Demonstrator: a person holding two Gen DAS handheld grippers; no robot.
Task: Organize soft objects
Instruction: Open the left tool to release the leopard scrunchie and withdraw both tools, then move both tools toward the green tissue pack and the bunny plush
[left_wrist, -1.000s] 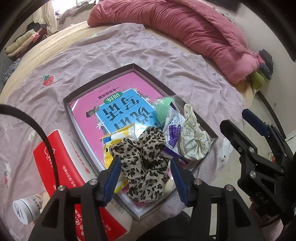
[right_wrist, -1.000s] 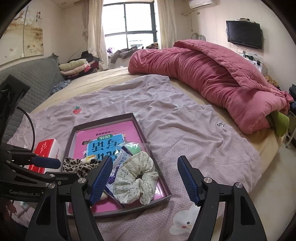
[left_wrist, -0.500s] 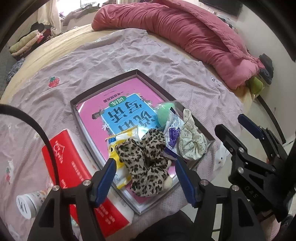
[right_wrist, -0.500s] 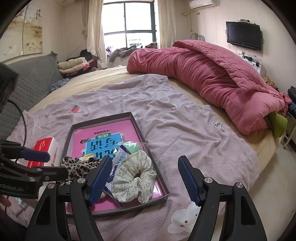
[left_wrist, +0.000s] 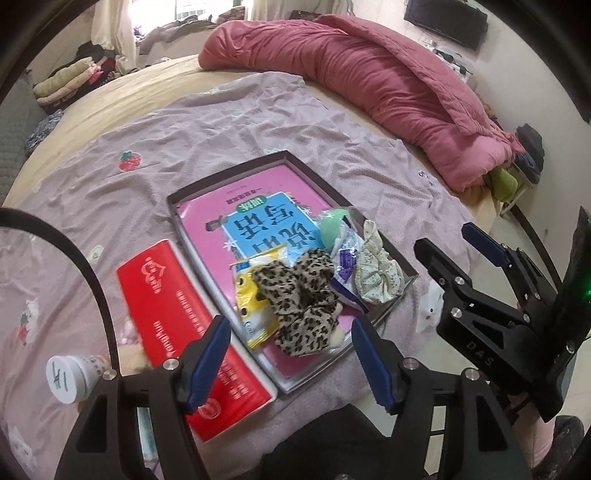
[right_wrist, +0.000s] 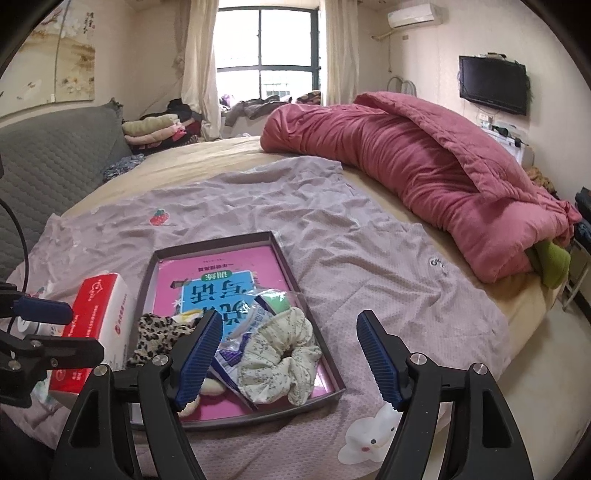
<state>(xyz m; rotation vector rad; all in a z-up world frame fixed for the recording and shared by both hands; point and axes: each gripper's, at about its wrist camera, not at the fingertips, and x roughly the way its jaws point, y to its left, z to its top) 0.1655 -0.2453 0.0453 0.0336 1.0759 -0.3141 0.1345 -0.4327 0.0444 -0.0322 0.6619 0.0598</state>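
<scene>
A leopard-print scrunchie (left_wrist: 299, 299) (right_wrist: 159, 332) lies at the near end of a shallow dark tray (left_wrist: 221, 173) (right_wrist: 210, 240). My left gripper (left_wrist: 290, 325) hangs above it, jaws opening, with nothing between the pads. A cream floral scrunchie (left_wrist: 376, 273) (right_wrist: 280, 354) lies in the tray's near right corner. My right gripper (right_wrist: 290, 321) (left_wrist: 443, 236) hovers open just above and in front of the floral one, touching nothing. A pink book (left_wrist: 221, 236) covers the tray's floor. A yellow packet (left_wrist: 255, 295) and a clear bag with a green lump (left_wrist: 330, 229) lie among the scrunchies.
A red tissue box (left_wrist: 177, 314) lies left of the tray, with a white-capped bottle (left_wrist: 70, 380) beside it. All of it rests on a lilac sheet (right_wrist: 351, 240) over the bed. A rolled pink quilt (right_wrist: 424, 177) lies at the back right. The bed's edge drops to the floor on the right.
My left gripper has risen and drawn back from the leopard scrunchie, its jaws spreading wider. The scrunchie stays in the tray. The right gripper has hardly moved.
</scene>
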